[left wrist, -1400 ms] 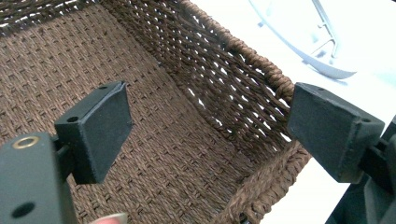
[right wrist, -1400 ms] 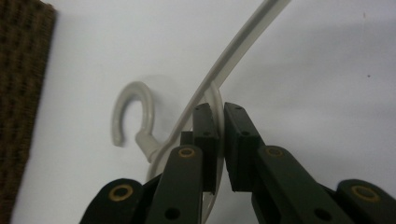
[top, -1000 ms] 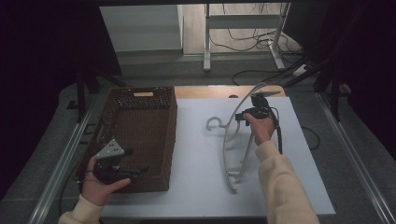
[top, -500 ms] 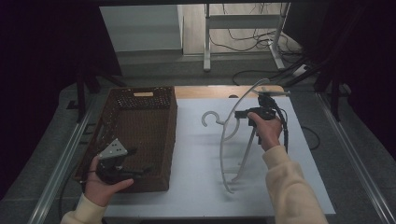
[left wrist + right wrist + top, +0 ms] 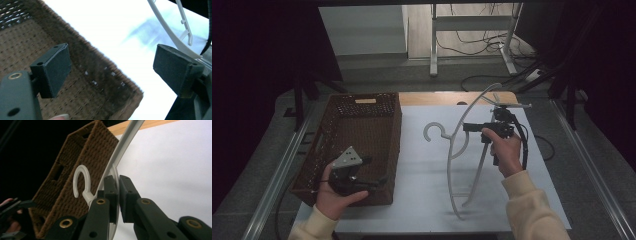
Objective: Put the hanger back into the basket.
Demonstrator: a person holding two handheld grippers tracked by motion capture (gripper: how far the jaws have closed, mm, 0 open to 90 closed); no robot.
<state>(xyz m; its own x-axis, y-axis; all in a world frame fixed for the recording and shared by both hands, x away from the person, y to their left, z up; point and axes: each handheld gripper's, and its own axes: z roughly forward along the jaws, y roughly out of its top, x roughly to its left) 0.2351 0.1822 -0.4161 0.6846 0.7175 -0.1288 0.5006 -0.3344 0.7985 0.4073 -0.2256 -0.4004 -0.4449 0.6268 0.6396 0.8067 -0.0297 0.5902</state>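
With our right gripper jaws clamped on the white hanger, now tilted off the surface, our left gripper jaws gape wide over the basket rim.

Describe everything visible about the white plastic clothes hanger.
The white plastic clothes hanger looks smooth and thin, with an open round hook, a long curved shoulder bar and a straight lower bar with small notches. It stands tilted up on edge over the white table cover, its lower end on or just above the cover, hook pointing toward the brown woven basket. The right gripper is shut on its neck near the hook, fingers pressing both sides.
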